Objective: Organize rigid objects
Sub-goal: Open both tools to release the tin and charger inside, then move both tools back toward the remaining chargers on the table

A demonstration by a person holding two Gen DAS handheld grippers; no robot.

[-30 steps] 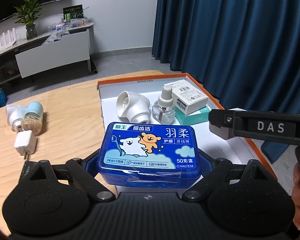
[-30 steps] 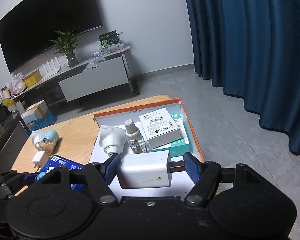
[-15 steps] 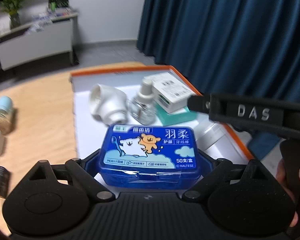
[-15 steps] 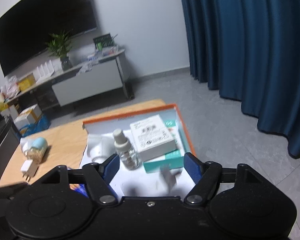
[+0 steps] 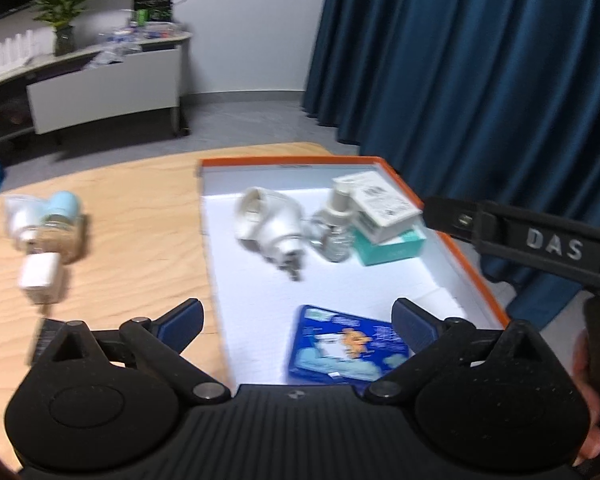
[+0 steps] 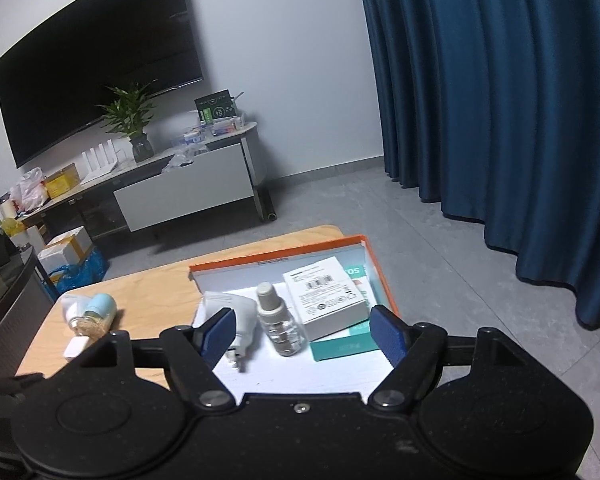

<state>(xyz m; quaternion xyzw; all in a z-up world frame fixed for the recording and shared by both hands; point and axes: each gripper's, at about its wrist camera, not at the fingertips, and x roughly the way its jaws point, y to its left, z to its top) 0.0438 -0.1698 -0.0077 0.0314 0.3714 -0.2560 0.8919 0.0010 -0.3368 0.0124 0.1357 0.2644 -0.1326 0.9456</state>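
Note:
The blue floss box (image 5: 348, 344) lies flat in the near end of the orange-rimmed white tray (image 5: 472, 272). My left gripper (image 5: 298, 318) hangs over it, its jaws opening wide, and the pads do not touch the box. My right gripper (image 6: 304, 332) hovers above the tray (image 6: 374, 272), its jaws also opening with nothing held between them. Its black side bar (image 5: 540, 240) crosses the right of the left wrist view. At the tray's far end lie a white plug-in device (image 5: 268, 224), a clear bottle (image 5: 336, 224) and a white carton (image 5: 380, 208) on a teal box (image 5: 392, 244).
On the wooden table left of the tray lie a blue-capped jar (image 5: 60, 220), a white charger (image 5: 40, 272) and a small black item (image 5: 40, 336). A hand (image 5: 588, 364) grips the right tool. Blue curtains hang to the right; a TV cabinet (image 6: 188, 188) stands behind.
My left gripper has let go of the blue floss box, which now lies in the tray. My right gripper has let go of the white plug block and stands empty.

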